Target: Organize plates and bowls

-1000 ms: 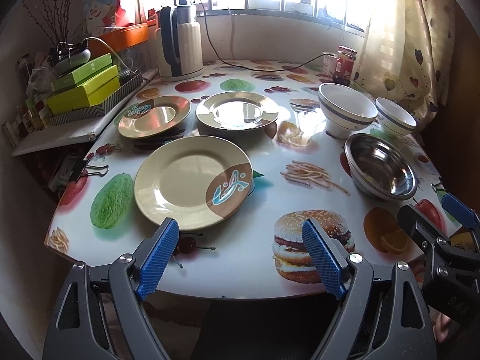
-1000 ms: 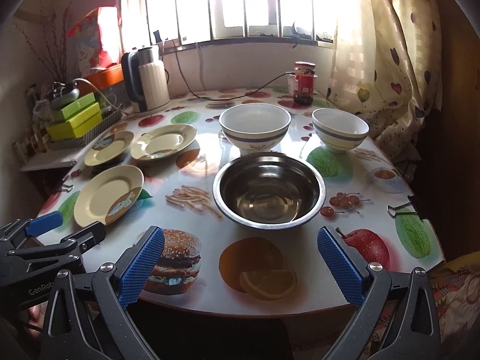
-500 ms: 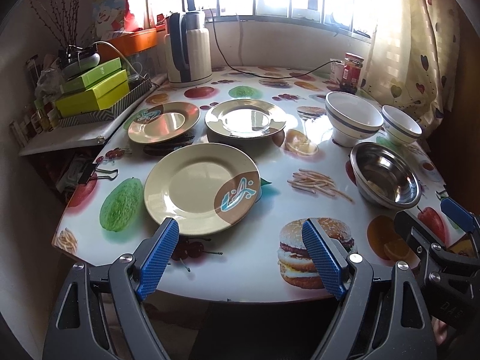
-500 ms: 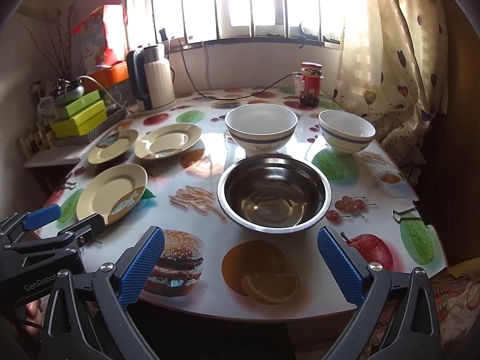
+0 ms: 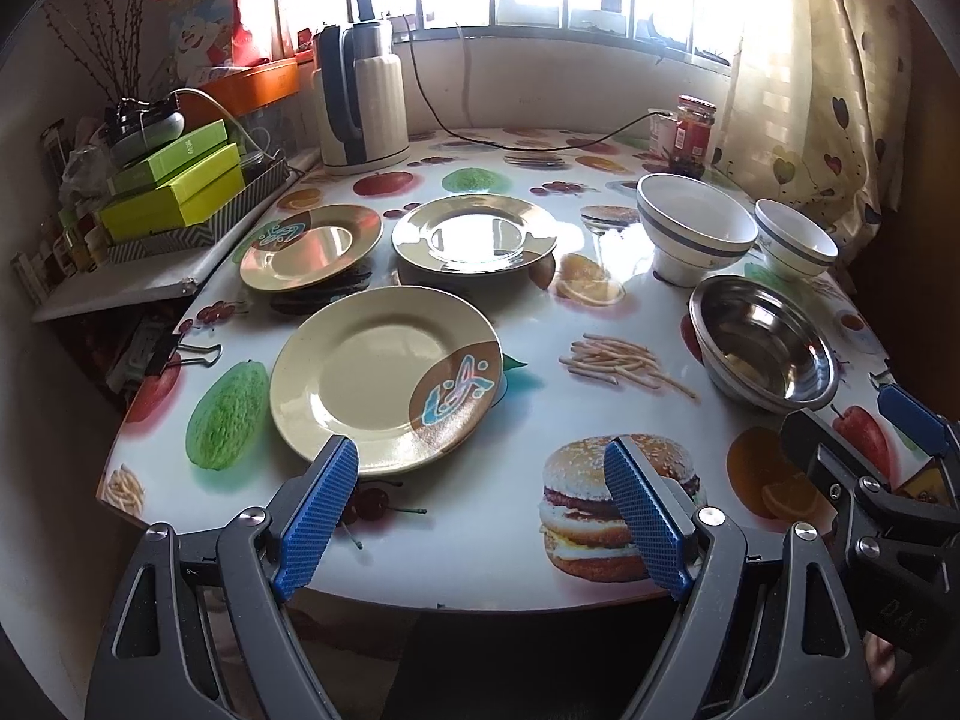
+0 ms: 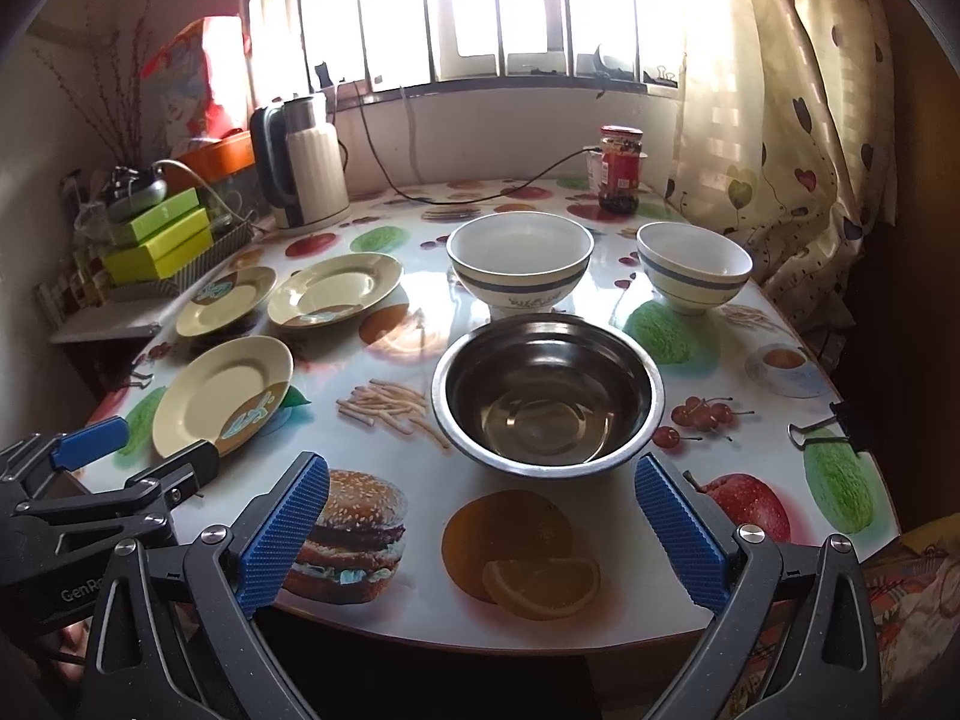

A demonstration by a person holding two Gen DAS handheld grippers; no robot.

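Hovering at the table's (image 5: 480, 576) near edge, we hold both the left gripper (image 5: 480, 516) and right gripper (image 6: 480, 534) wide and empty. Nothing is stacked: three plates, the nearest (image 5: 384, 378) just ahead of the left gripper, and the steel bowl (image 6: 546, 396) before two white bowls. Only the right view shows a clip (image 6: 822, 426).

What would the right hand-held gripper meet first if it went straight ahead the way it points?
Probably the steel bowl. The right hand-held gripper is open, near the table edge, and the bowl sits centred just beyond its fingertips. How high the gripper rides is unclear, so it might pass over the rim.
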